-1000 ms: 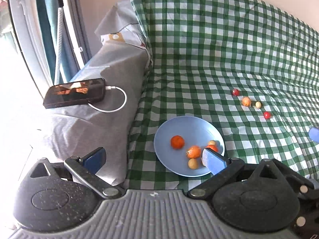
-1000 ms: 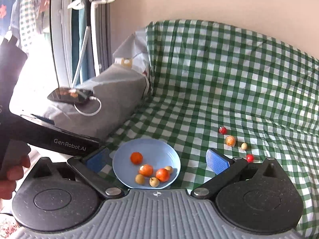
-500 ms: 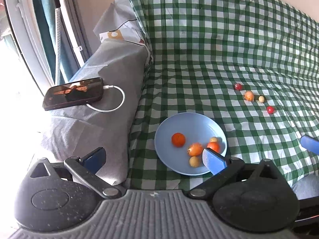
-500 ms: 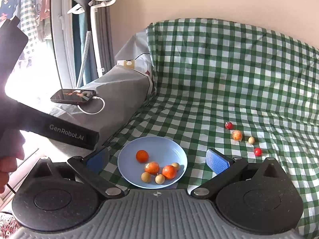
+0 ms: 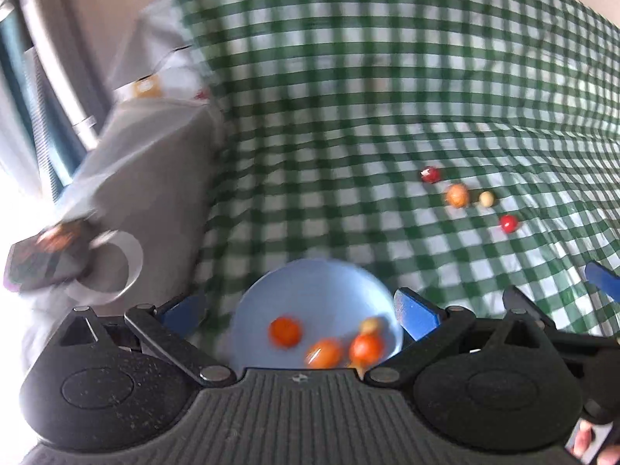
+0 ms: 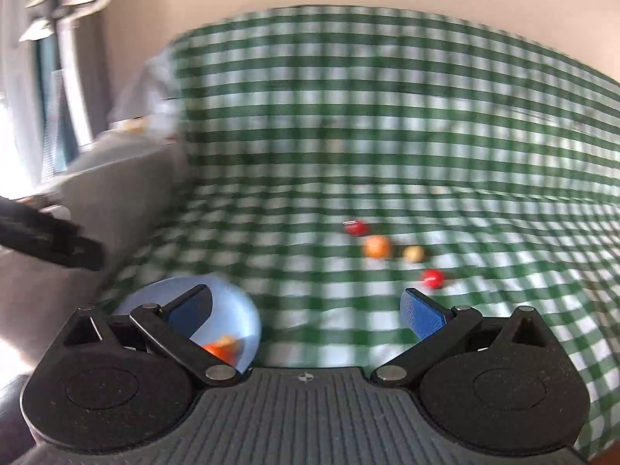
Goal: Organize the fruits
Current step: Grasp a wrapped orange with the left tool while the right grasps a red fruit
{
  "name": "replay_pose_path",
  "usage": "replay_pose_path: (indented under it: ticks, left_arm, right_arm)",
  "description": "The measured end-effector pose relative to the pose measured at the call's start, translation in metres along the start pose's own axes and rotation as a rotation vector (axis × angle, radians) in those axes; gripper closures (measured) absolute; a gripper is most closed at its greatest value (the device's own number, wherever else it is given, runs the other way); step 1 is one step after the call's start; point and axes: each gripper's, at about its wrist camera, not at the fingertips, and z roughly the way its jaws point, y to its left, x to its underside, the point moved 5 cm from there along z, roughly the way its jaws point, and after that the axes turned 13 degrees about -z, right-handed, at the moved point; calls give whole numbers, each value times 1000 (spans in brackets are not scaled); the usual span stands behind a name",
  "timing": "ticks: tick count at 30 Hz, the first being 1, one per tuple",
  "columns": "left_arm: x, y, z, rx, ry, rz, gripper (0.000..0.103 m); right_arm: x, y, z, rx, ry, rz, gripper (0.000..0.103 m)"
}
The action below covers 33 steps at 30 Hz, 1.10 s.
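Both tongs released, nothing held: left tongs [image 5: 298, 312] over blue plate [image 5: 310, 286]; right tongs [image 6: 306, 310] face four loose fruits [image 6: 376, 247] on checkered cloth [image 6: 387, 135].

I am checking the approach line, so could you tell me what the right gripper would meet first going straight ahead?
Probably bare checked cloth; the right gripper is open and empty, and the loose fruits lie farther on, slightly right. Blur leaves depth uncertain.
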Motion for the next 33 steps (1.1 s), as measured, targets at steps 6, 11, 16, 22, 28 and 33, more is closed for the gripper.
replay_pose_path:
  ticks: [6,11,16,22,28,33]
  left_arm:
    - [-30,-84,88,127,59,56,0]
    - [-46,-146,167,176,95,100,0]
    - [-41,-202,236,196,104,221,0]
    - [-39,-236,277,252,144,234,0]
    - [-48,-247,283,304,144,204,38]
    - [-42,-245,276,313,155,216,61]
  right_arm:
    - [19,-67,91,149,70,43,1]
    - [43,-104,169,184,122,86,1]
    - [68,-129,234,215,194,114,5]
    - [85,-155,244,239,192,177,6]
    - [85,-143,239,211,151,148,37]
    - [82,-133,231,206,135,125,73]
